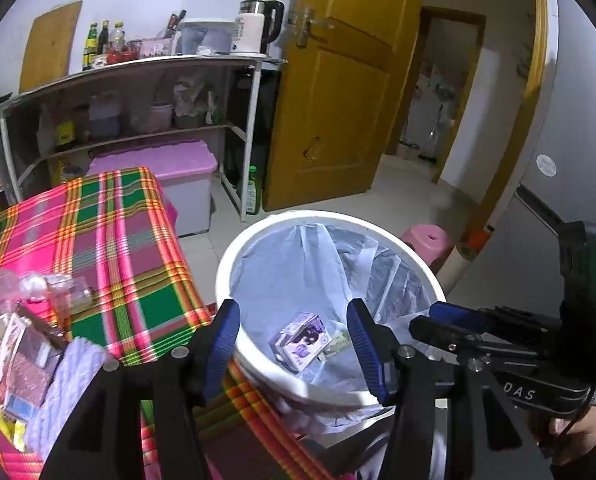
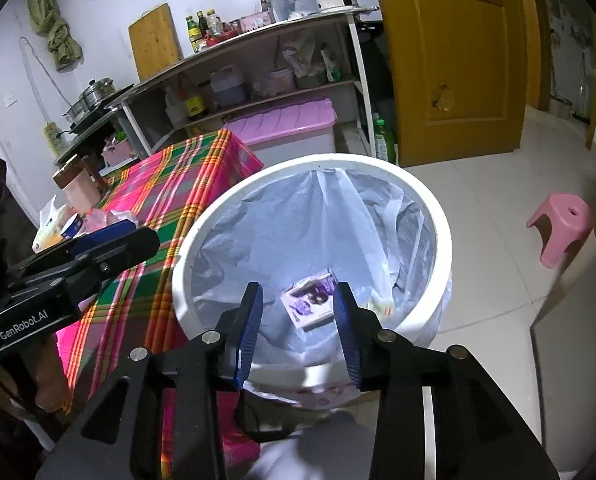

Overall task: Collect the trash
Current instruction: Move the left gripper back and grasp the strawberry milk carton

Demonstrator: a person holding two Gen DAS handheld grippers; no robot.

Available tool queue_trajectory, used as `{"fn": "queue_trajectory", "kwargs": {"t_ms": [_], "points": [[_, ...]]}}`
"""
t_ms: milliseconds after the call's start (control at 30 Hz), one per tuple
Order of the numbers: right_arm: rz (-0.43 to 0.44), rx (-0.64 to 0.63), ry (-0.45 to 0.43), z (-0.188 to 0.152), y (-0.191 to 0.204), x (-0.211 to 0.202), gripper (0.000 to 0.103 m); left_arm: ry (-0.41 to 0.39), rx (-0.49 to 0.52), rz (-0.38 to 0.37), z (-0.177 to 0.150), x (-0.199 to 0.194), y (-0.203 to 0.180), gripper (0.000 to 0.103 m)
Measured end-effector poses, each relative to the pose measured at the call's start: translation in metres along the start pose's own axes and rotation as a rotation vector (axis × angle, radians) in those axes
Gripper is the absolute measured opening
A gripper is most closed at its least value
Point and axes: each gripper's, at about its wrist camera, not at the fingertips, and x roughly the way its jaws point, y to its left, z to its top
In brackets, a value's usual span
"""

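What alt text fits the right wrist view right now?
The right gripper hangs open and empty over a white lined trash bin, where a purple box lies inside. The left gripper and plaid tablecloth are at left.

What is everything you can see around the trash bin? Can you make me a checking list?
Surface: table under a pink and green plaid cloth.
Job's things: white bin with a plastic liner, beside the table; purple box and a small wrapper inside it.
Clutter: crumpled plastic, boxes and packets on the table's near end.
Grippers: left gripper and right gripper over the bin, jaws apart, nothing between them.
Cables: dark cable under the right gripper.
Surroundings: shelf with bottles and a kettle, yellow door, pink stool.
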Motion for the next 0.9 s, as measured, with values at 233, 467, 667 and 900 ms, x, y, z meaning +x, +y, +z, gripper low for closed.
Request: {"fn": "queue_trajectory", "kwargs": {"t_ms": [233,467,667,900], "points": [[0.021,-0.039,-0.027,-0.001,0.022,-0.013,0.038,-0.025,-0.029,0.042,-0.012,-0.025,0.013,0.055],[0.071,-0.089,-0.029,-0.007,0.051,-0.018,0.038,-0.050,-0.053,0.099,-0.031,-0.057,0.035,0.055],[0.132,-0.130,-0.020,-0.013,0.077,-0.017,0.038,-0.060,-0.084,0.146,-0.045,-0.079,0.057,0.055],[0.175,-0.174,0.012,-0.018,0.102,-0.012,0.038,-0.071,-0.120,0.200,-0.060,-0.095,0.080,0.055]]}}
